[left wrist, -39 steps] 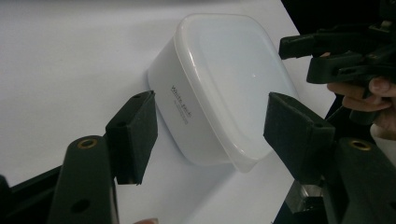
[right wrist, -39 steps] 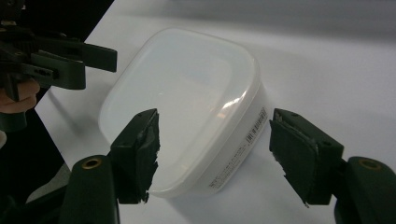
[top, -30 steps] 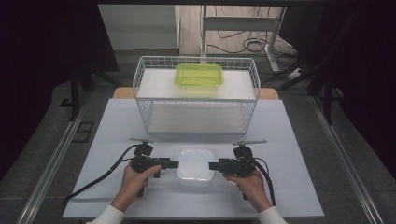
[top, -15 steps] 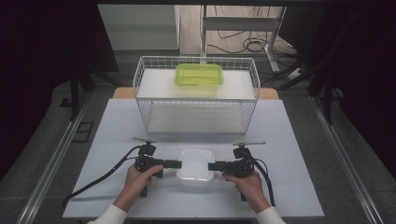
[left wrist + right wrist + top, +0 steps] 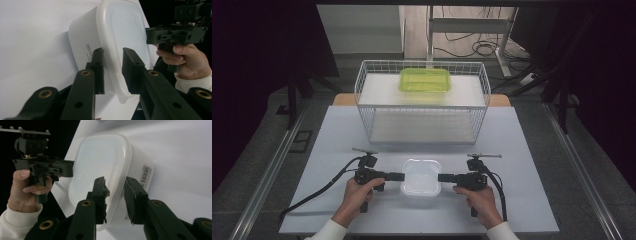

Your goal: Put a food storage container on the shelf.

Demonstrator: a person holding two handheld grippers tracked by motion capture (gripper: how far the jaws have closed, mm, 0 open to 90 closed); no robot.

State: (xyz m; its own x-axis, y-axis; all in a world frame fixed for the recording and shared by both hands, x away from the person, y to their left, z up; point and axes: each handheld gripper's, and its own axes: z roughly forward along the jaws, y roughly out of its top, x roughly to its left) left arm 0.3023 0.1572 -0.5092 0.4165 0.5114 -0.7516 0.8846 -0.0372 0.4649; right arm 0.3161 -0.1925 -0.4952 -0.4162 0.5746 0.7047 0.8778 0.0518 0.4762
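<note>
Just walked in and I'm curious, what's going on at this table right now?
A person holds a gripper in each hand at a white table. The left gripper and right gripper straddle opposite rims of a white lidded container near the table's front edge. Their jaws have just been closing around those rims, though gaps show beside the pads. Behind it stands a wire basket with a green container on top.

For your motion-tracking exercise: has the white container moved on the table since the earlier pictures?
No. The white container sits at the same spot in front of the wire basket; the left gripper and right gripper have just been closing around its rim.
</note>
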